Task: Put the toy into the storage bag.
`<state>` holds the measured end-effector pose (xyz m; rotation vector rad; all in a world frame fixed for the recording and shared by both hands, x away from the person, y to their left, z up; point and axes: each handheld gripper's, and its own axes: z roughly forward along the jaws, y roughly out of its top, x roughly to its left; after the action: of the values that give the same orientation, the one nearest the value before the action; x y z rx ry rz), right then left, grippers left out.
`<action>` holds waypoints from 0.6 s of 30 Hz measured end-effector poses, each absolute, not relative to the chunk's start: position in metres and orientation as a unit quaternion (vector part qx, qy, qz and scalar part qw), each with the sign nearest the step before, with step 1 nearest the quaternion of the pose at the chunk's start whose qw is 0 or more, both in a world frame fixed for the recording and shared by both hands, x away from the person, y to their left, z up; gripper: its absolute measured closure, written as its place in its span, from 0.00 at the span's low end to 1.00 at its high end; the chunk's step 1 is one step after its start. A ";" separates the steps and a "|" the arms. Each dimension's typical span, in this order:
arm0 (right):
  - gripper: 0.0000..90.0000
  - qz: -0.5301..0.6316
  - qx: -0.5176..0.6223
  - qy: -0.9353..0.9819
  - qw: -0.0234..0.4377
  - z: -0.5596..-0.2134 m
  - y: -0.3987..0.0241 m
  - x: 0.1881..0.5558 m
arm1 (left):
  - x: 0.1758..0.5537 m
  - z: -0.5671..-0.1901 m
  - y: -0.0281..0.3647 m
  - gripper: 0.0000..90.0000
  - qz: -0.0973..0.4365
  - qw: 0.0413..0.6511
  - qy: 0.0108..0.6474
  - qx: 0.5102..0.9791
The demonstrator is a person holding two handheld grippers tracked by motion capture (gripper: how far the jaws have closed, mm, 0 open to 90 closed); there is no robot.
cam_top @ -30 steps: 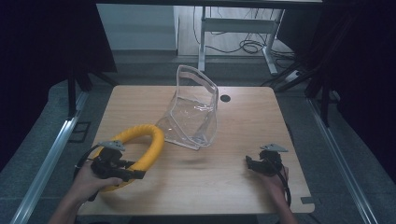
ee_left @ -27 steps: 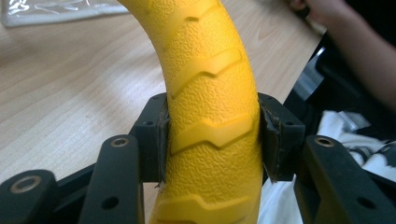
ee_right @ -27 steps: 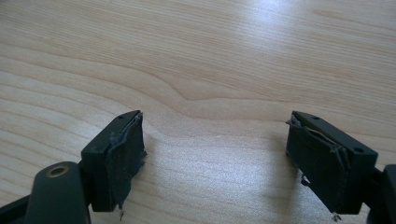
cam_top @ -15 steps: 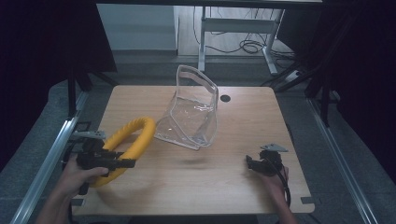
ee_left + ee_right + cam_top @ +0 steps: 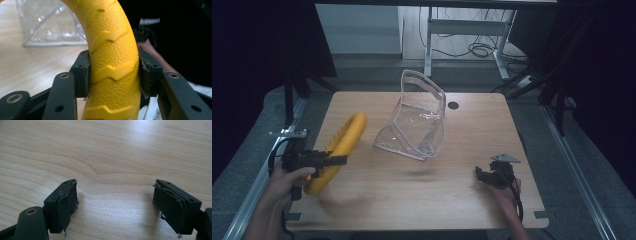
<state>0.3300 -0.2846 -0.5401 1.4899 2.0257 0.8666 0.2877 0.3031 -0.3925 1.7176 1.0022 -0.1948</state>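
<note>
The worktop (image 5: 422, 200) holds a clear bag (image 5: 417, 125) in the middle. The yellow ring (image 5: 339, 150) has moved away from the bag toward the left edge and now hangs tilted in the air, so it may not go in yet. The left gripper (image 5: 334, 160) has its fingers (image 5: 83, 75) clenched on the ring, and the right gripper (image 5: 484, 175) rests with fingers spread apart, holding nothing

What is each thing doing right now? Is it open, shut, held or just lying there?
Yellow ring: held, tilted on edge, off the table.
Left gripper: shut on the ring.
Right gripper: open, nothing between its jaws.
Clear plastic bag: standing on the table, top open, untouched.
</note>
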 end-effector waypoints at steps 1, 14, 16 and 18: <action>0.22 0.316 0.544 0.740 0.239 -0.540 -0.285 0.330 | 0.290 -0.390 0.308 0.56 -0.076 0.551 0.426 0.714; 0.22 0.316 0.544 0.739 0.239 -0.540 -0.285 0.330 | 0.293 -0.376 0.312 0.56 -0.026 0.636 0.442 0.632; 0.22 0.317 0.544 0.739 0.239 -0.540 -0.285 0.330 | 0.294 -0.373 0.309 0.56 -0.021 0.641 0.440 0.628; 0.22 0.316 0.544 0.740 0.239 -0.540 -0.285 0.330 | 0.294 -0.372 0.305 0.56 -0.018 0.645 0.440 0.625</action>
<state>0.3301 -0.2847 -0.5402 1.4901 2.0255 0.8668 0.2944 0.3051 -0.3716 1.4233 1.0010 -0.0415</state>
